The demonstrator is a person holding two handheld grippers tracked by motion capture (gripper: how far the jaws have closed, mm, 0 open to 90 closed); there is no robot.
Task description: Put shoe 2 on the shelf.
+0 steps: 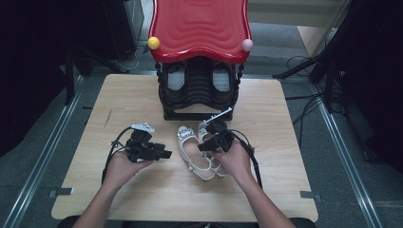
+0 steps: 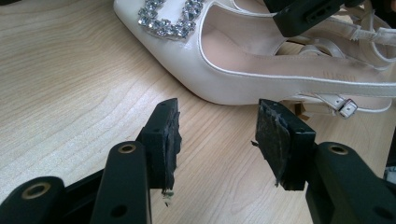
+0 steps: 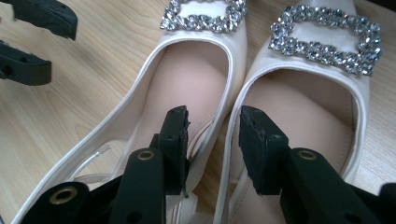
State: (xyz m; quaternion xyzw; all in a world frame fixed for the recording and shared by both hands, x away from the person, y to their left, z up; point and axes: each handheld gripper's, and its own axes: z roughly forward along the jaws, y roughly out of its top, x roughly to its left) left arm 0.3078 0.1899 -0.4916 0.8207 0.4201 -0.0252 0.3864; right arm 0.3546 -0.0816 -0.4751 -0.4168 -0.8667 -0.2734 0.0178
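Forearms enter at the bottom of the high view, each hand carrying a hand-held gripper over the desk (image 1: 142, 199).

Largest item: red-topped shoe rack (image 1: 199, 28) at the far edge of the desk, with a yellow ball (image 1: 153, 42) and a pink ball (image 1: 247, 45) at its front corners. Dark shoes seem to sit on its shelf, but the shadow under the top makes them hard to read.

Pair of white slingback shoes (image 1: 197, 152) lies side by side just in front of the rack, toes with crystal buckles (image 3: 324, 39) pointing toward it. Placement looks like staging for the shelf.

Right hand-held gripper (image 3: 212, 135): jaws partly open, straddling the two adjoining inner walls of the shoes, one jaw inside the left shoe (image 3: 187, 88), the other inside the right shoe (image 3: 303, 107). Likely intent: pinch both walls to lift the pair together. No firm contact confirmed; the jaws are not closed on anything.

Left hand-held gripper (image 2: 217, 140): jaws wide open, empty, just short of the near shoe's outer side, low over the desk.

Heels and straps partly cut off or covered by the right hand.
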